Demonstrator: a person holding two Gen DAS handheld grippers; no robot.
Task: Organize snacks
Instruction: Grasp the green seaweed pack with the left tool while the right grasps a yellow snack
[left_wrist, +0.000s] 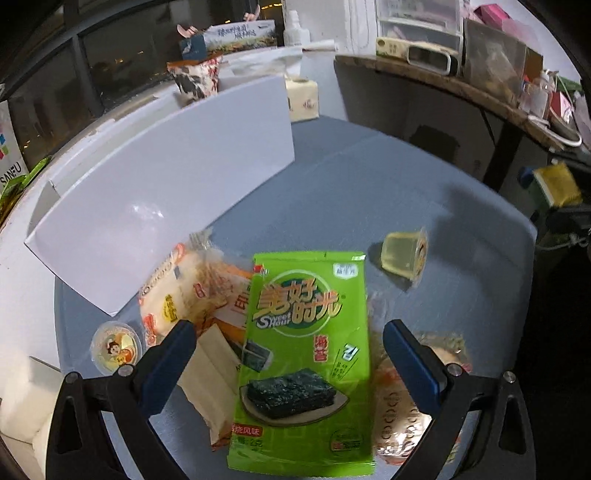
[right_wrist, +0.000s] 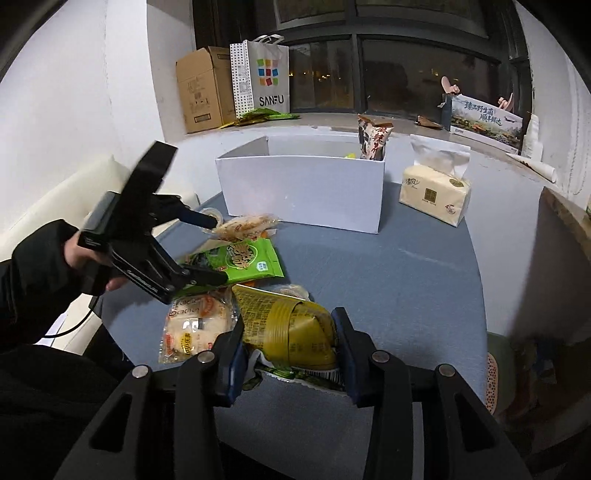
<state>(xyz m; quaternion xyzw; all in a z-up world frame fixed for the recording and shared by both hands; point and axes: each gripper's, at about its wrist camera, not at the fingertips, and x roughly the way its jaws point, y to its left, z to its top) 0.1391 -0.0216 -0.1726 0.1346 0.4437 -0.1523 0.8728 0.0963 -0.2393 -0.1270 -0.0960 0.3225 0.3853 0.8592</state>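
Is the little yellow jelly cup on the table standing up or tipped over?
Tipped over. The jelly cup lies on its side on the blue table, its printed lid facing sideways to the right rather than upward.

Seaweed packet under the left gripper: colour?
Bright green seaweed packet, clearest in the left wrist view.

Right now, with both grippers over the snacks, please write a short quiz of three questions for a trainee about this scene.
1. True or false: the left gripper is closed on the green seaweed packet.
2. What does the right gripper hold?
A. the tissue pack
B. the yellow snack packet
C. a jelly cup
3. Fill in: the patterned snack bag stands inside the white ____.

Key
1. False. Its jaws stand wide apart on either side of the packet, which lies on the pile.
2. B. The fingers press both sides of the yellow snack packet.
3. Box: the white box at the back of the grey table.
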